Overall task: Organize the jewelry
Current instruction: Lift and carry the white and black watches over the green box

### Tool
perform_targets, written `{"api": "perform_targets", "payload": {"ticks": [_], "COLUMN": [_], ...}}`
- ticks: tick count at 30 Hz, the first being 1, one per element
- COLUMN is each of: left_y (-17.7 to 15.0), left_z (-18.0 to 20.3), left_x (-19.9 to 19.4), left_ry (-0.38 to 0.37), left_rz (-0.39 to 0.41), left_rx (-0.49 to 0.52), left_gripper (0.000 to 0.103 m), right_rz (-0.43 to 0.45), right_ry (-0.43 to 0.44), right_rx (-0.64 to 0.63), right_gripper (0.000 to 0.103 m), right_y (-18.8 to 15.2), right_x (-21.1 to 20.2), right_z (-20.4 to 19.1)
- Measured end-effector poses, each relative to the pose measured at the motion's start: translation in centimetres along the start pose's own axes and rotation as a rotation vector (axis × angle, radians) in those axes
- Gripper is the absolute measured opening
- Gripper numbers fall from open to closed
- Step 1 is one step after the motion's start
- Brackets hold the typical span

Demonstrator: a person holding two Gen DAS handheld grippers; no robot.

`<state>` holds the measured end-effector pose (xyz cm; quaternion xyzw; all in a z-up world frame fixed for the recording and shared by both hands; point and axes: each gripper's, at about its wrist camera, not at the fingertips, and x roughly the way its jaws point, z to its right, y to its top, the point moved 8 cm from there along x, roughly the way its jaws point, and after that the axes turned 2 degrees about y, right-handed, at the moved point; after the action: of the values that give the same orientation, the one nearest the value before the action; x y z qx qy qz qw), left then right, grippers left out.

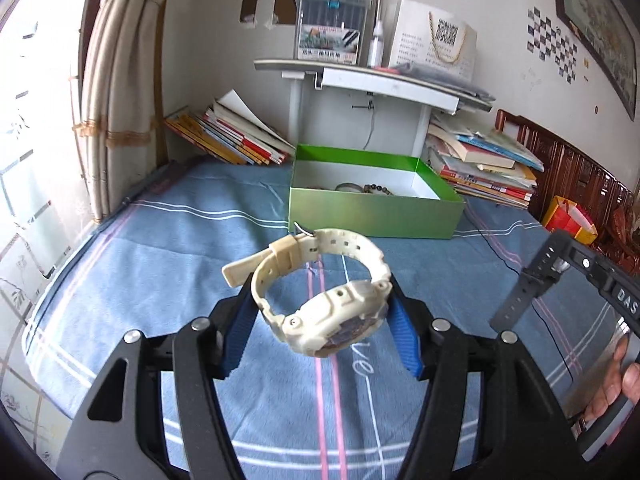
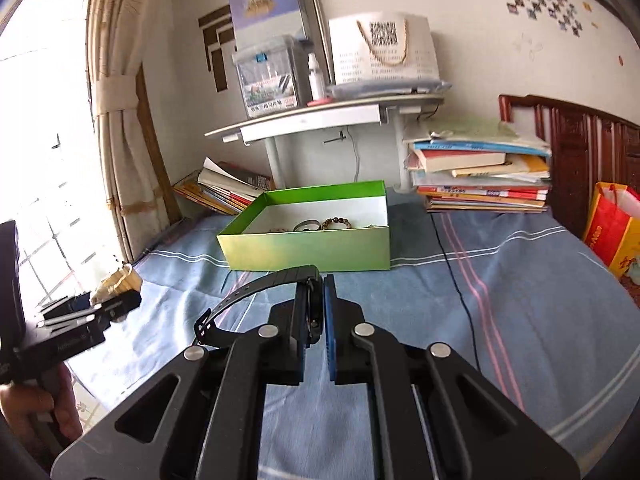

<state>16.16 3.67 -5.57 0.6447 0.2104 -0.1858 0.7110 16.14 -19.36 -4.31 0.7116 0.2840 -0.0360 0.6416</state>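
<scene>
My left gripper is shut on a cream-white wristwatch, held in the air above the blue striped bedsheet, its blue pads pressing the band and case from both sides. My right gripper is shut on a black wristwatch, whose strap arcs out to the left. That black watch strap also shows at the right edge of the left wrist view. The open green box sits ahead on the bed with a bangle and beaded bracelets inside. In the right wrist view the left gripper appears at far left.
Stacks of books lie right of the green box and more books lean at its left. A white desk stands behind. A black cable crosses the sheet. A red-yellow bag sits by the wooden headboard.
</scene>
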Motion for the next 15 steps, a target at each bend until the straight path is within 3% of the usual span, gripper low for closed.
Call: {"api": "perform_targets", "payload": {"ticks": [15], "left_y": [-1.0], "left_z": [0.4], "left_x": [-4.6], "left_ry": [-0.012], "left_rz": [0.043], "left_rx": [0.003], "left_gripper": [0.061], "right_rz": [0.029], "right_ry": [-0.005], "right_rx": [-0.008], "right_gripper": [0.008], "right_y": [-1.9], "right_x": [-4.5], "right_z": [-0.5]}}
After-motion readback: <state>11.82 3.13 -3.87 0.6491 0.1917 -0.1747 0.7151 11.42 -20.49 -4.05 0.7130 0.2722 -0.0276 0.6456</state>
